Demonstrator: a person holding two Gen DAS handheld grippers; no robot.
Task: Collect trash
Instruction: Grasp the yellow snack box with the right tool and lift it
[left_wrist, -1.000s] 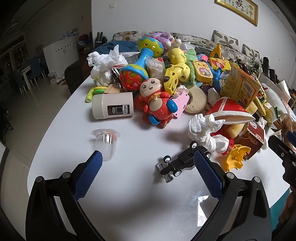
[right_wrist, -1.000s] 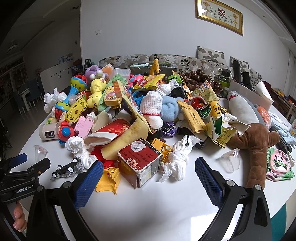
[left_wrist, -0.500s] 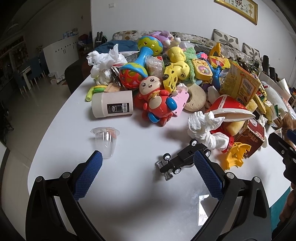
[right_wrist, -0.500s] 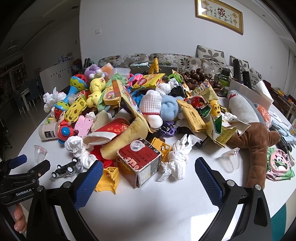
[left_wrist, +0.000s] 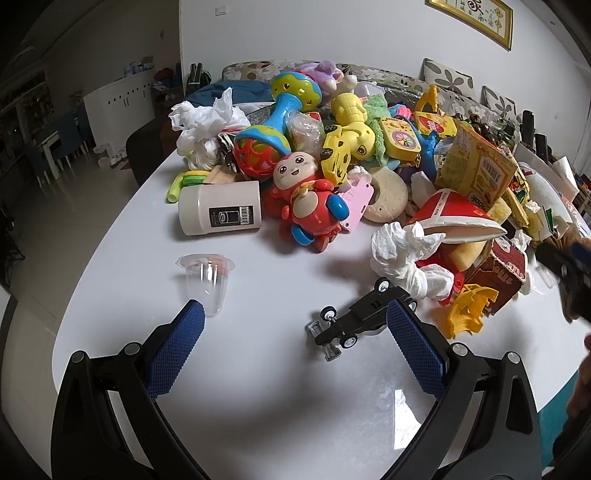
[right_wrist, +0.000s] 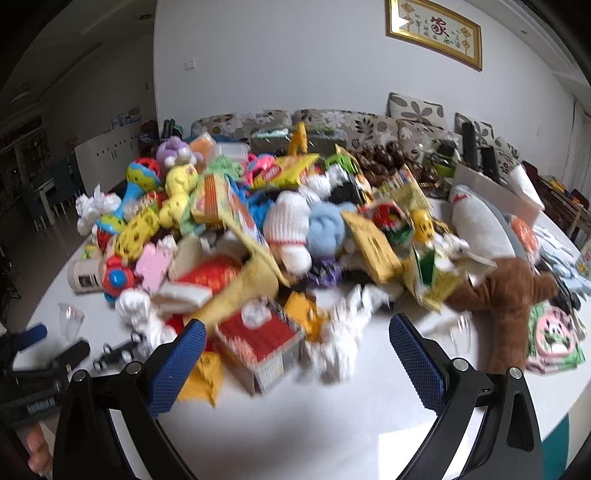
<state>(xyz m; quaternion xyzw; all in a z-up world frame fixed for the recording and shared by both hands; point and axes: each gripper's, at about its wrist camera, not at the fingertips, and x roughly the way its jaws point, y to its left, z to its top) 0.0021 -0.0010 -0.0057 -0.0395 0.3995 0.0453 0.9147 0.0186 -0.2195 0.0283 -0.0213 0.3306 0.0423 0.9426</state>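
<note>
My left gripper (left_wrist: 291, 328) hangs wide open above the white table (left_wrist: 258, 406), empty. A black toy car (left_wrist: 360, 319) lies just before its right finger, a clear plastic cup (left_wrist: 207, 282) by its left. My right gripper (right_wrist: 295, 341) likewise gapes, facing a crumpled white tissue (right_wrist: 341, 347) and a red box (right_wrist: 262, 343).

The whole right-wrist view is smeared with motion blur: the crumpled white tissue (right_wrist: 341, 356) near the table's (right_wrist: 295, 424) front edge is a vague pale mass, and the print on the red box (right_wrist: 264, 341) beside it cannot be read. The clear cup (right_wrist: 460, 330) by the brown plush toy (right_wrist: 506, 295) is only a faint streak. In the left-wrist view, the right gripper (left_wrist: 565, 260) is cut off by the picture's right edge, so its jaws cannot be judged. The crushed red paper cup (left_wrist: 448, 214) hides the tissue's (left_wrist: 402, 258) upper part. The left gripper's right fingertip (left_wrist: 400, 317) covers the black toy car's (left_wrist: 354, 319) rear.
</note>
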